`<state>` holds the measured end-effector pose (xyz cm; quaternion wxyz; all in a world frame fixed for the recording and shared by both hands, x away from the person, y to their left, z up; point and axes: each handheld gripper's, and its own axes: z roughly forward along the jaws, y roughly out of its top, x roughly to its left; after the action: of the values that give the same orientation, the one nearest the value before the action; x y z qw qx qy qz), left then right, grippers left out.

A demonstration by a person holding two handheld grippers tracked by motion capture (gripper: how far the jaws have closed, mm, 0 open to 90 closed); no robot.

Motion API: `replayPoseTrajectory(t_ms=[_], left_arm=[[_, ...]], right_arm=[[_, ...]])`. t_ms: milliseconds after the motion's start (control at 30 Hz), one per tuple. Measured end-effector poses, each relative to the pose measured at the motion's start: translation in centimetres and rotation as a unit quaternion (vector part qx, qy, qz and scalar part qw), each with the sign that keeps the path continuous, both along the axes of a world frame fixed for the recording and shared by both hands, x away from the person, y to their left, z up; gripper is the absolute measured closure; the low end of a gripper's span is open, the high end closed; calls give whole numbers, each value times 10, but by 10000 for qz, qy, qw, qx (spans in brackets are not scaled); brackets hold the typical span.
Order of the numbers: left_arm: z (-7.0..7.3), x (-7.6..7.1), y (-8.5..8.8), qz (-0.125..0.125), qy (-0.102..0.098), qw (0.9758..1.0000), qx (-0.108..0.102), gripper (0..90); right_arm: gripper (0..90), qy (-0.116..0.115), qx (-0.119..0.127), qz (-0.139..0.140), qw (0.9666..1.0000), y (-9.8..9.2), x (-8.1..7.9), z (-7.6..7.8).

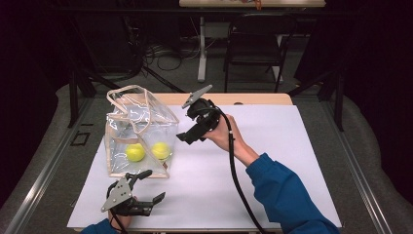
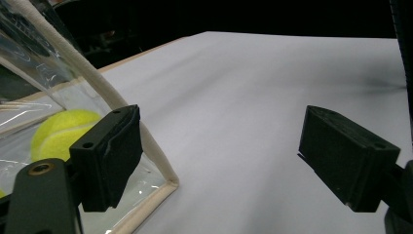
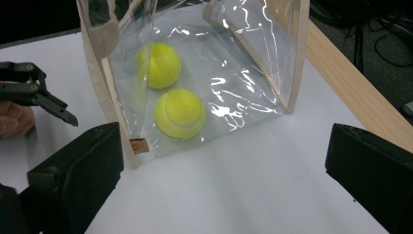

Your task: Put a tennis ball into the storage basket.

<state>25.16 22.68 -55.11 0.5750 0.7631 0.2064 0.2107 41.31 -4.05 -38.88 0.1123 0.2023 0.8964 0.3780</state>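
White paper is covering the worktop (image 1: 272, 161), and nearest the person the left tongs (image 1: 148, 186) are lying low over it at the front left, jaws gaping wide with nothing between them. In the left gripper view 1 black jaw is sitting just beside the cream-trimmed front corner of the clear plastic bag (image 1: 139, 129); whether it is touching the trim cannot be told.

Farther in, the bag is standing upright on the left half of the worktop, its mouth open and its cream handles rising above it. 2 yellow tennis balls are resting inside on its floor, side by side: the left ball (image 1: 135, 152) and the right ball (image 1: 160, 150).

Beyond and to the right of the bag, the right tongs (image 1: 187, 131) are hanging above the paper in a blue-sleeved arm's hand (image 1: 221, 132), pointing down toward the bag. Their jaws are standing wide apart and empty, well clear of the plastic, as the right gripper view is showing.
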Motion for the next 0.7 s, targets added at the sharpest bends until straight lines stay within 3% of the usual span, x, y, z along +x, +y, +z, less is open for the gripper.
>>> replayPoseTrajectory(t_ms=[700], left_arm=[[0, 0, 1, 14, 2, 10000, -1, 158]], right_arm=[[2, 104, -74, -194, 9997, -42, -19, -31]])
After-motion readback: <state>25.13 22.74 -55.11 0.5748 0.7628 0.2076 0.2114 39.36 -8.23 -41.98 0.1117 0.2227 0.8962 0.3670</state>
